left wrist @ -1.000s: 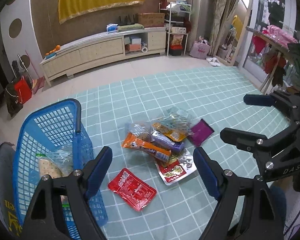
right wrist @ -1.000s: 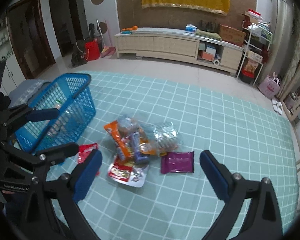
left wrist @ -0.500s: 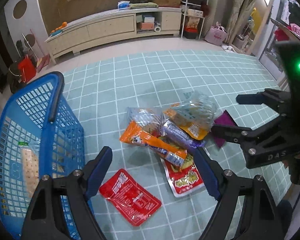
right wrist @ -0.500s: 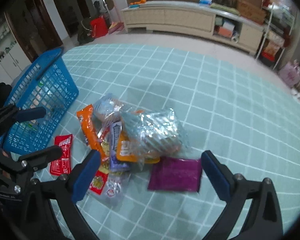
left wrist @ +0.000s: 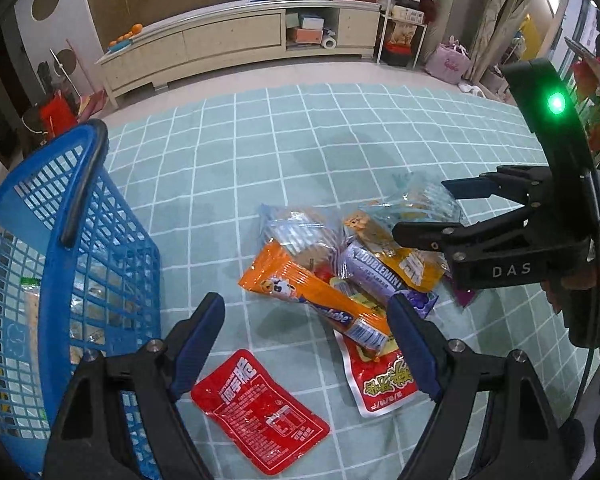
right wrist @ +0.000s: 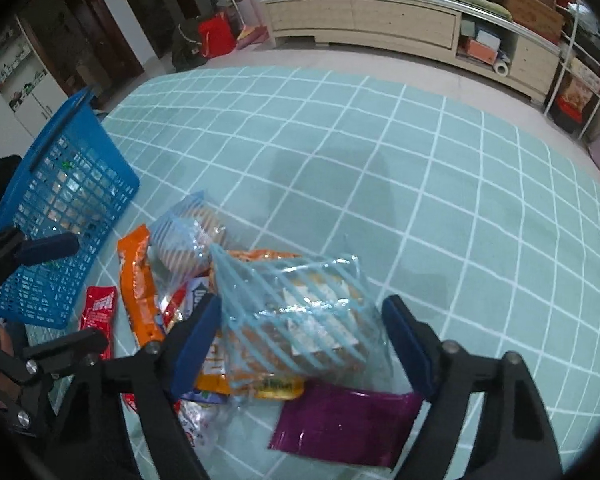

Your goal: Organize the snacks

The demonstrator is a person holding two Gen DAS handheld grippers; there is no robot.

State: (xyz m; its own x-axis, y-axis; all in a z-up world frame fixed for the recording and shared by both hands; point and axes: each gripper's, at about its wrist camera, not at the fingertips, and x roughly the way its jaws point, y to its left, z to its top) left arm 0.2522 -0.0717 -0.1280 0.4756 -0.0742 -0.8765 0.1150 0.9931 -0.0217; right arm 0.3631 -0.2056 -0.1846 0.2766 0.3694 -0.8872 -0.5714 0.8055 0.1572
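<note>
A pile of snack packets lies on the teal checked mat. My right gripper (right wrist: 300,340) is open, its jaws on either side of a clear blue-striped bread bag (right wrist: 296,320), just above it. It also shows in the left wrist view (left wrist: 424,210). A purple packet (right wrist: 344,426) lies below the bag. My left gripper (left wrist: 306,344) is open and empty, low over an orange packet (left wrist: 316,300) and a flat red packet (left wrist: 260,412). A blue basket (left wrist: 72,264) with a few packets inside stands at the left.
A second striped bread bag (left wrist: 300,232), a purple Doublemint pack (left wrist: 380,276) and a red-and-white packet (left wrist: 380,380) are in the pile. A long low cabinet (left wrist: 228,44) and a shelf rack (left wrist: 404,20) stand along the far wall, beyond the mat.
Both grippers have moved down and forward toward the pile. The right gripper now straddles the striped bread bag. The left gripper hangs closer over the orange and red packets.
</note>
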